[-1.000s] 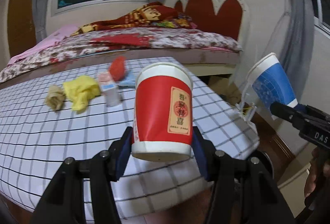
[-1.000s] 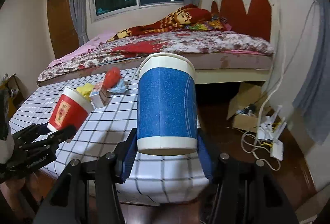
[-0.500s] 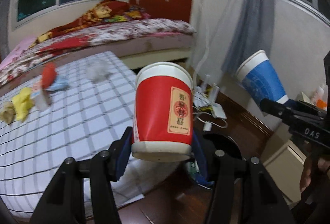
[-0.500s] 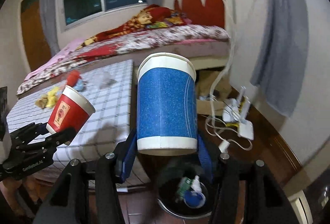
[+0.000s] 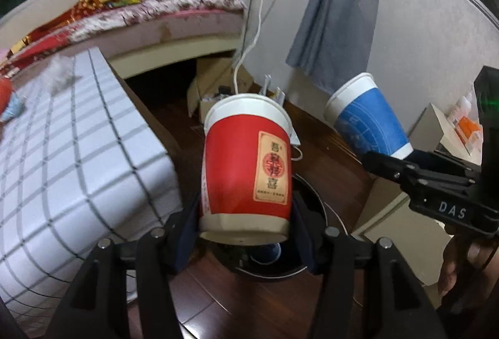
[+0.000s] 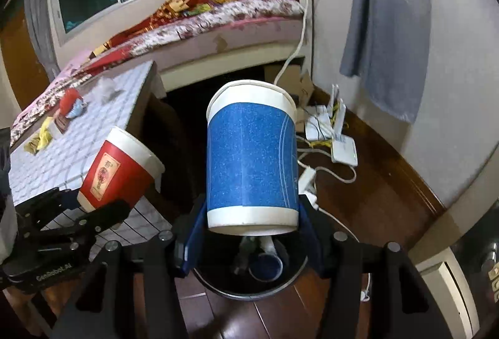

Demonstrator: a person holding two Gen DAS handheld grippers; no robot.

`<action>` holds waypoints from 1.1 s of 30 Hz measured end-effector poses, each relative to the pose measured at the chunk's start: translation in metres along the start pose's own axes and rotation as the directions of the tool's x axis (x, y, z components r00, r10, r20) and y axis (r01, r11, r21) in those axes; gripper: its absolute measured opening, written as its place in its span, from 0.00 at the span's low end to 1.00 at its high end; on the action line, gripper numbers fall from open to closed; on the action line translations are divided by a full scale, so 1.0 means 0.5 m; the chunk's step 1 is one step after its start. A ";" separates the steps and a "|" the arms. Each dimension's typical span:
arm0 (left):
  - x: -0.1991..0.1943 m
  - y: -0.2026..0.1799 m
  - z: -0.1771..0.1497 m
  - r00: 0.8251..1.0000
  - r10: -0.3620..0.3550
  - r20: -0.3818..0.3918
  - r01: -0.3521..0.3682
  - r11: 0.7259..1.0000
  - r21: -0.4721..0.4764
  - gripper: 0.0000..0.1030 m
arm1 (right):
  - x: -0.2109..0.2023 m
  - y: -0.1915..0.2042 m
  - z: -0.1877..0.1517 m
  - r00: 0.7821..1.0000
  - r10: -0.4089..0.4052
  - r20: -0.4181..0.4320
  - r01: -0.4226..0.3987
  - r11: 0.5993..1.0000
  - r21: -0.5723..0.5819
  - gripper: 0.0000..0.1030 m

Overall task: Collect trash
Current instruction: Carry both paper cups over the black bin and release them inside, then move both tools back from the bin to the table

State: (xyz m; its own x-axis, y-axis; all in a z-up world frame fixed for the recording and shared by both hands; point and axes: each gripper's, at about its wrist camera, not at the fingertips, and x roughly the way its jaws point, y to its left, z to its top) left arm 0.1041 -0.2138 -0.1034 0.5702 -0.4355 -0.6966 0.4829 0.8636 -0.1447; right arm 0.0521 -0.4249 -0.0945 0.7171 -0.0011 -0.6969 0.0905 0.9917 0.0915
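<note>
1. Both paper cups are off the tabletop (image 6: 93,133) and held out over the dark round trash bin (image 6: 299,273) on the wooden floor, so I'd judge this load is nearly delivered; only the drop is left.
2. The bin already holds some rubbish: a blue cup-like piece and a pale tube-like item show inside it, below the blue cup.
3. More is left on the checked tabletop, well to the left and far from the bin: a yellow crumpled wrapper (image 6: 43,133), a red-and-blue piece (image 6: 71,105), a small carton (image 6: 60,123) and a white fluffy wad (image 6: 107,91). So the task looks roughly midway.
4. The left hand-held gripper (image 5: 246,230) is clamped on the base of the red paper cup (image 5: 246,158), pads pressing both sides, cup upright in its own view.
5. The right hand-held gripper (image 6: 252,230) likewise grips the blue paper cup (image 6: 251,158) near its bottom, right above the bin's mouth.
</note>
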 end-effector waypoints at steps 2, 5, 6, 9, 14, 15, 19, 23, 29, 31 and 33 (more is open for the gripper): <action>0.012 -0.002 -0.006 1.000 -0.008 -0.013 0.008 1.000 -0.002 0.55 | 0.016 -0.014 -0.010 1.000 0.004 -0.027 -0.004 1.000 0.007 0.56; 0.032 -0.005 -0.008 0.999 -0.027 -0.028 0.027 1.000 -0.011 0.55 | 0.040 -0.028 -0.020 0.998 0.013 -0.056 -0.012 1.000 0.018 0.56; 0.039 -0.006 -0.008 0.999 -0.029 -0.034 0.029 1.000 -0.008 0.55 | 0.046 -0.030 -0.021 0.998 0.020 -0.063 -0.018 0.999 0.027 0.56; 0.063 -0.014 -0.013 0.998 -0.027 -0.059 0.028 1.000 0.000 0.55 | 0.071 -0.041 -0.020 0.995 0.044 -0.085 -0.039 0.997 0.061 0.56; 0.092 -0.019 -0.016 0.996 -0.030 -0.088 0.029 1.000 -0.005 0.55 | 0.106 -0.036 -0.022 0.989 0.083 -0.126 -0.073 0.994 0.080 0.56; 0.095 -0.020 -0.018 0.995 -0.048 -0.086 0.047 0.999 -0.015 0.56 | 0.111 -0.036 -0.022 0.986 0.100 -0.132 -0.089 0.992 0.089 0.57; 0.119 -0.013 -0.022 0.991 -0.102 -0.084 0.096 0.992 -0.076 0.82 | 0.133 -0.076 -0.019 0.982 0.128 -0.140 -0.098 0.975 0.200 0.83; 0.129 -0.010 -0.025 0.993 -0.073 -0.096 0.065 0.994 -0.085 0.96 | 0.121 -0.130 -0.015 0.984 0.143 -0.109 -0.100 0.938 0.331 0.86; 0.122 -0.003 -0.021 0.997 -0.006 -0.079 0.000 0.997 -0.079 0.98 | 0.113 -0.126 -0.012 0.990 0.082 -0.118 -0.042 0.950 0.309 0.88; 0.115 -0.005 -0.020 0.998 0.010 -0.070 -0.015 0.998 -0.068 0.99 | 0.114 -0.120 -0.011 0.990 0.056 -0.128 -0.018 0.960 0.280 0.96; 0.110 0.000 -0.019 0.998 0.027 -0.065 -0.031 0.997 -0.064 0.99 | 0.114 -0.118 -0.012 0.991 0.040 -0.131 -0.004 0.964 0.266 0.97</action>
State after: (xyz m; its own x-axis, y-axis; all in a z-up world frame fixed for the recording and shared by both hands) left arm 0.1292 -0.2351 -0.1484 0.5385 -0.3949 -0.7444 0.4216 0.8911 -0.1678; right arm 0.0836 -0.4827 -0.1439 0.6235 0.0552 -0.7798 0.2686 0.9216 0.2801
